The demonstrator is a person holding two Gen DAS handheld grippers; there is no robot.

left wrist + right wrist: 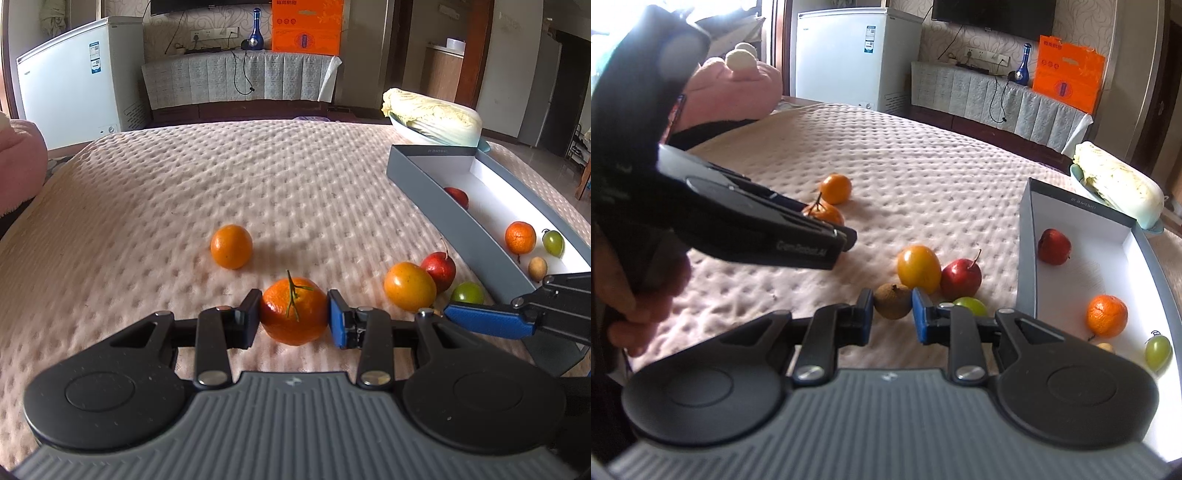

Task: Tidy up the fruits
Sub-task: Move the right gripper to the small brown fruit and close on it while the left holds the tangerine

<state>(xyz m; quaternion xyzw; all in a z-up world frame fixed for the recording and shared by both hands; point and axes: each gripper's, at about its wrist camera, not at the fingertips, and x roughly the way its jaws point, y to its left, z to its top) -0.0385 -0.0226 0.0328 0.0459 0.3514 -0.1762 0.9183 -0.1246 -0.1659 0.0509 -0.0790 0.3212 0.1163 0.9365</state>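
Note:
My left gripper (294, 317) is shut on a stemmed mandarin (294, 314) that rests on the bedspread. My right gripper (892, 314) is shut on a small brown round fruit (892, 300). Loose on the bedspread lie an orange (231, 246), a yellow-orange fruit (409, 291), a red apple (438, 270) and a green fruit (467, 293). The grey box (1027, 236) with a white floor holds a red apple (1054, 246), a mandarin (1107, 316), a green grape-like fruit (1158, 351) and a small tan fruit (537, 268). The left gripper (846, 236) also shows in the right wrist view.
A napa cabbage (436, 116) lies in a bowl behind the box. A pink plush toy (735, 92) sits at the bed's far left. A white freezer (79, 77) and a covered cabinet (240, 77) stand beyond the bed. A hand (639, 295) grips the left tool's handle.

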